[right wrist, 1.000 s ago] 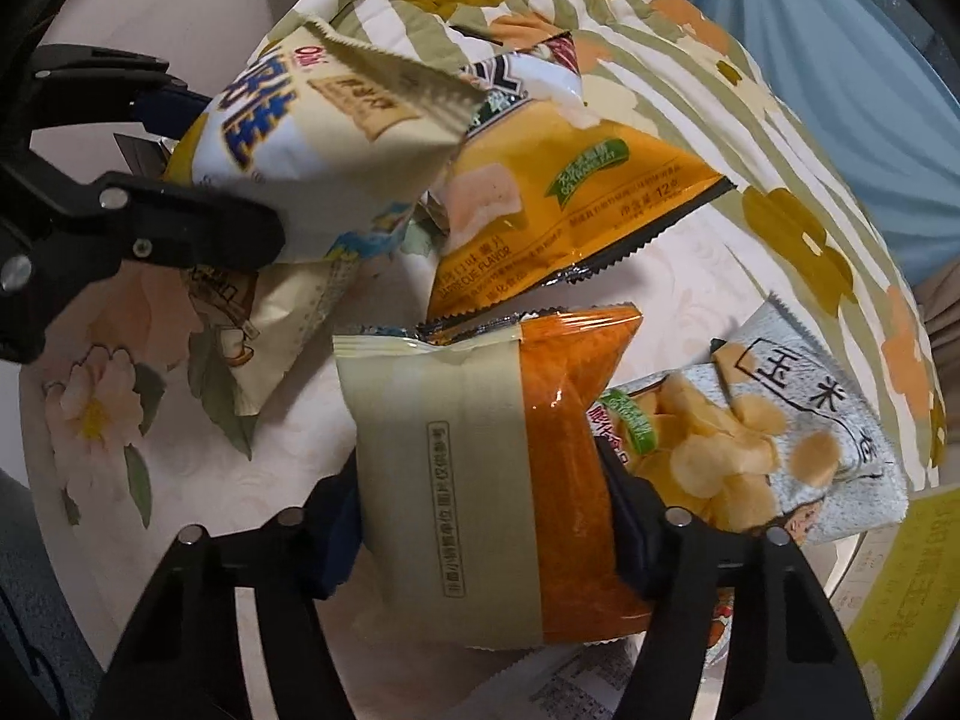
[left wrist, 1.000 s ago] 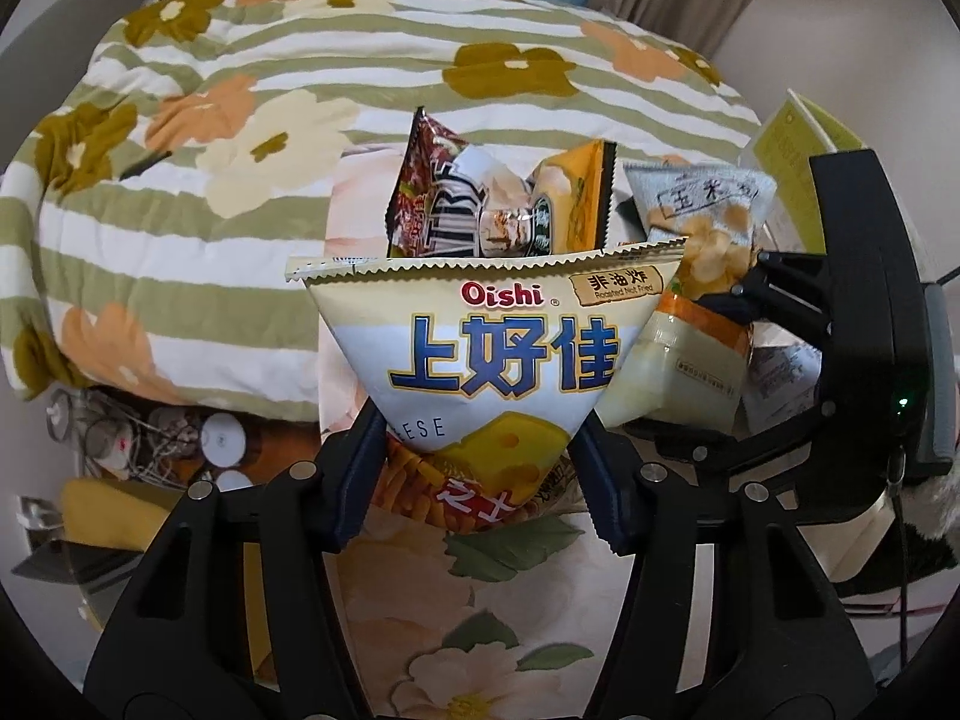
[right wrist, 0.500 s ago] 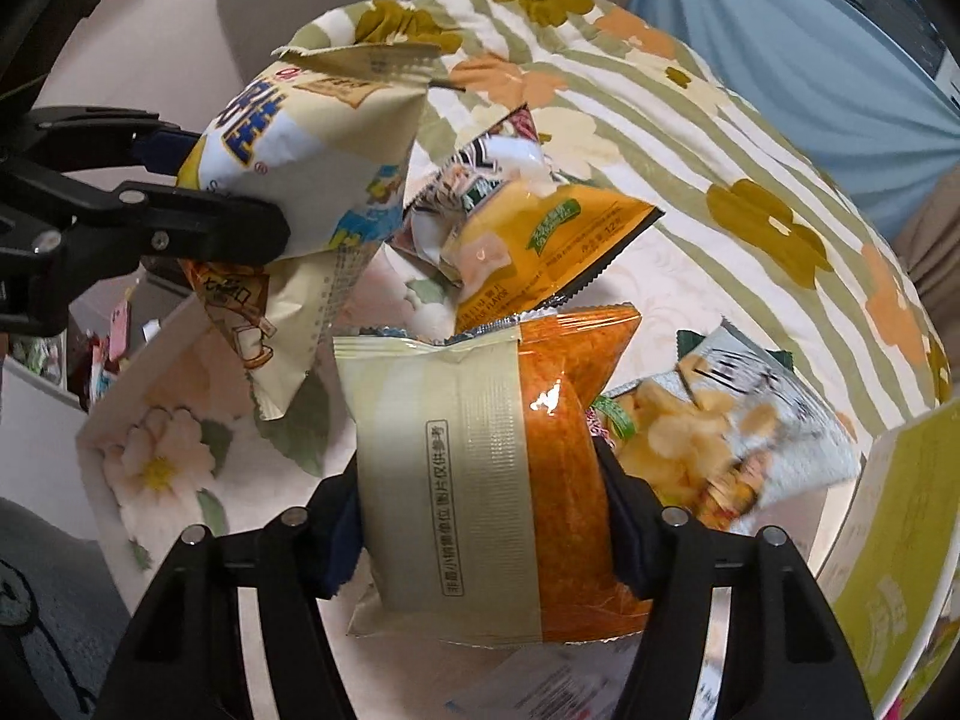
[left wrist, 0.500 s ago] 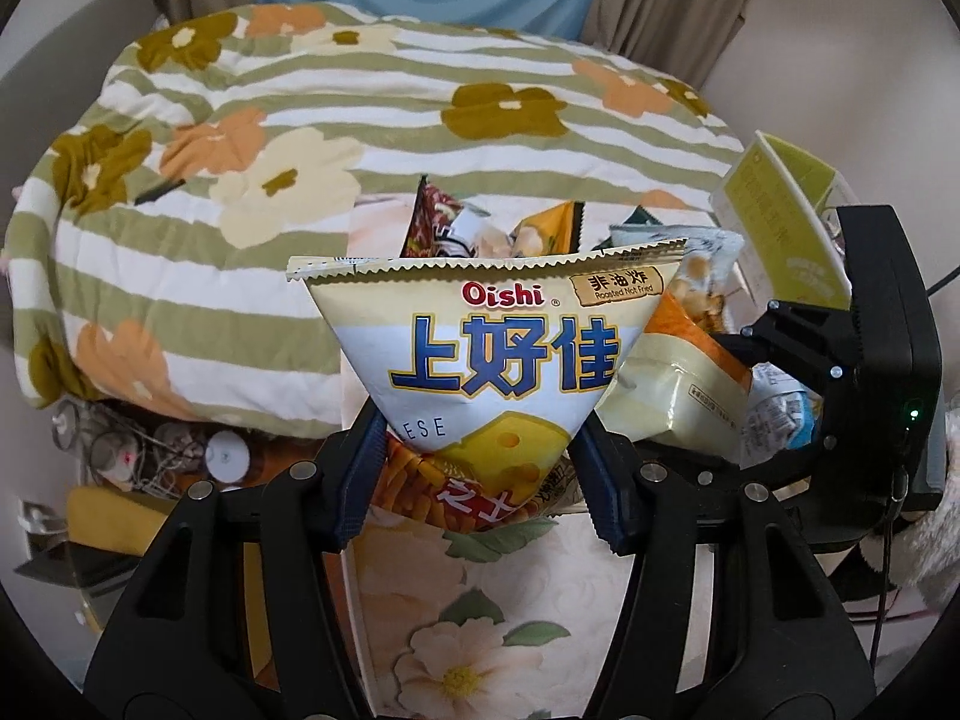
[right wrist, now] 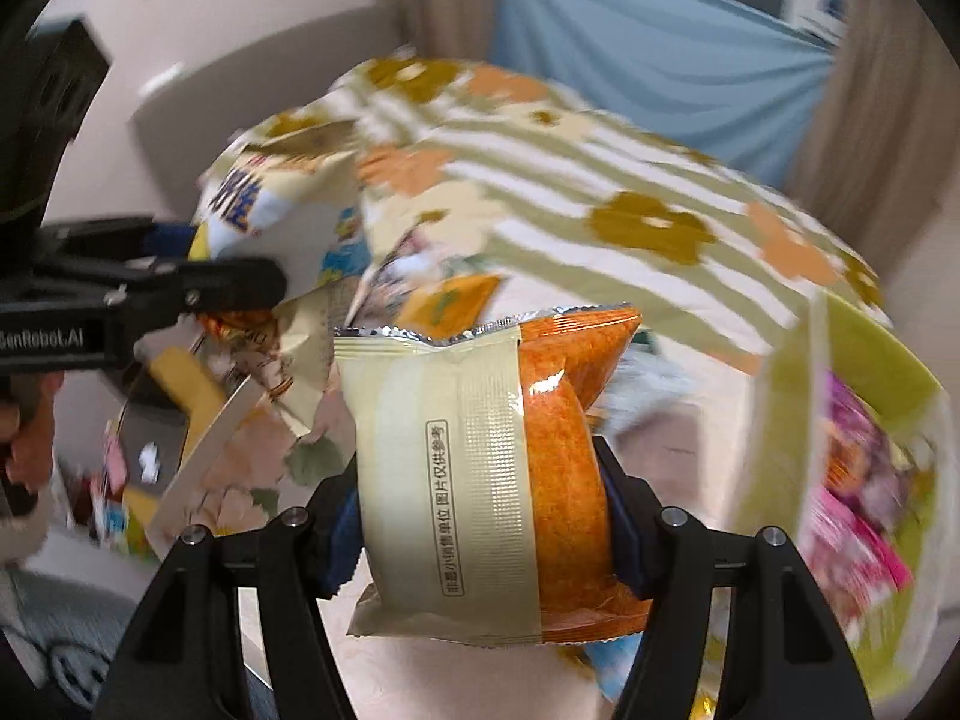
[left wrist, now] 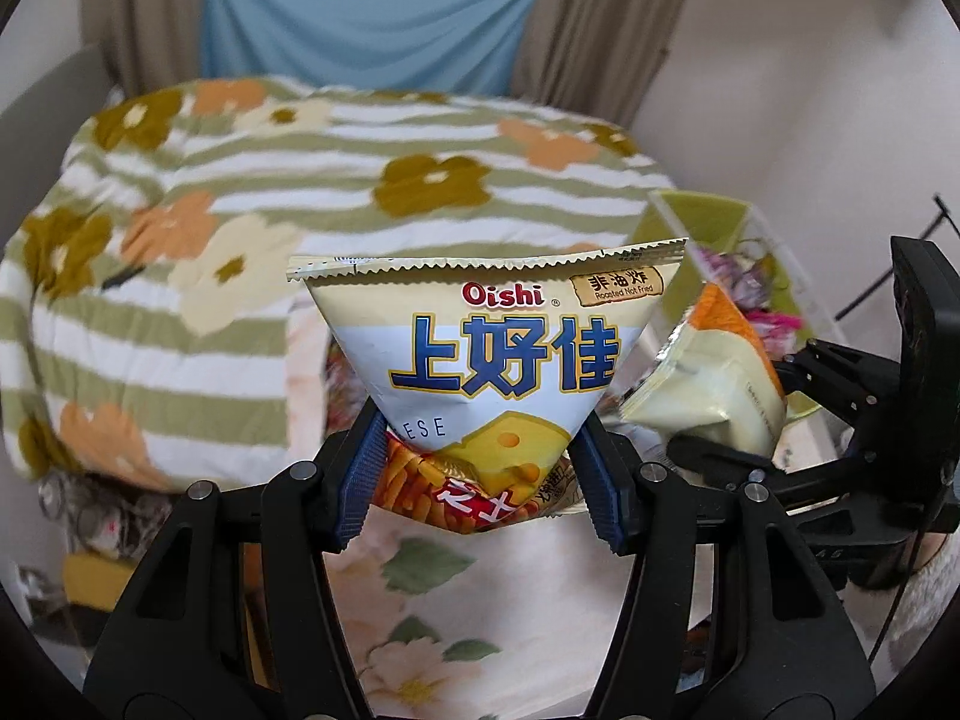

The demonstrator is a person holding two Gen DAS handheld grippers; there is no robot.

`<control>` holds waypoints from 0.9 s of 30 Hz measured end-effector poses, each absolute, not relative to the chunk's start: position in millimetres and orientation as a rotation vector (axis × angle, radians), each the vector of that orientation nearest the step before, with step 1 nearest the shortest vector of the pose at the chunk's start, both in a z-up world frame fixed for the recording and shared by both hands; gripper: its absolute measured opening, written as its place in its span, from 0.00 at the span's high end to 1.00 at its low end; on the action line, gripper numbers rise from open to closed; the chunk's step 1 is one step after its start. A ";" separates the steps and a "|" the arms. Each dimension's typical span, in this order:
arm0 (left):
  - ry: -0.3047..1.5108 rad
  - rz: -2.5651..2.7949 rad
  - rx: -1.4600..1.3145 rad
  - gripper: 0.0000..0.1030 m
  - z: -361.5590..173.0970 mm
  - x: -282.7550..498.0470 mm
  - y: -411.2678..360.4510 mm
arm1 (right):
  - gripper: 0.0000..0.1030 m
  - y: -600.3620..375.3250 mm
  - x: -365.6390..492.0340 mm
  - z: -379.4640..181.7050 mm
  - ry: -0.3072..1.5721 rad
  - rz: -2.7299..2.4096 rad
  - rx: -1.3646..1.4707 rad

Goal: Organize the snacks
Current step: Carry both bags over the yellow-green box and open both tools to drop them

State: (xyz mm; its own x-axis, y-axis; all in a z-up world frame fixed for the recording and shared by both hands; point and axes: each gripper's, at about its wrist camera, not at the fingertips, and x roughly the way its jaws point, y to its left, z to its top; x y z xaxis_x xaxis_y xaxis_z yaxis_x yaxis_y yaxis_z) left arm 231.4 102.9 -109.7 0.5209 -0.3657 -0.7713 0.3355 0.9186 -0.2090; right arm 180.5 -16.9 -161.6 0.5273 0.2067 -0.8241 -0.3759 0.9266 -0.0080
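Note:
My left gripper (left wrist: pixel 480 480) is shut on a cream Oishi cheese snack bag (left wrist: pixel 492 366) and holds it up above the floral table top. My right gripper (right wrist: pixel 480 522) is shut on an orange and cream snack bag (right wrist: pixel 498 468), also lifted. That bag shows at the right of the left wrist view (left wrist: pixel 708 396). The Oishi bag shows at the left of the right wrist view (right wrist: pixel 270 210), with the left gripper's black body under it. A green-rimmed bin (right wrist: pixel 870 372) with pink packets stands at the right; it also shows in the left wrist view (left wrist: pixel 708 222).
More snack bags (right wrist: pixel 456 300) lie on the floral table (left wrist: pixel 480 594) below the grippers. A bed with a striped flowered blanket (left wrist: pixel 240 228) fills the background. Clutter lies on the floor at the left (right wrist: pixel 138 462). A blue curtain (left wrist: pixel 360 12) hangs behind.
Both grippers have risen with their bags, away from the snack pile. The view has swung so the green bin now shows at the right.

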 end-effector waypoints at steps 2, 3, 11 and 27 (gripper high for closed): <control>0.914 -0.446 -0.020 0.47 -99.1 232.2 86.4 | 0.40 -37.1 175.2 -145.4 0.931 0.290 -0.141; 0.903 -0.462 -0.015 0.47 -92.7 232.5 74.6 | 0.40 -47.2 172.3 -138.4 0.922 0.262 -0.121; 0.838 -0.524 -0.020 0.47 -61.5 227.2 -23.2 | 0.40 -142.5 153.4 -102.5 0.856 0.091 -0.041; 0.921 -0.563 -0.045 0.47 -112.1 220.4 -238.1 | 0.40 -326.1 124.4 -108.6 0.859 -0.005 0.083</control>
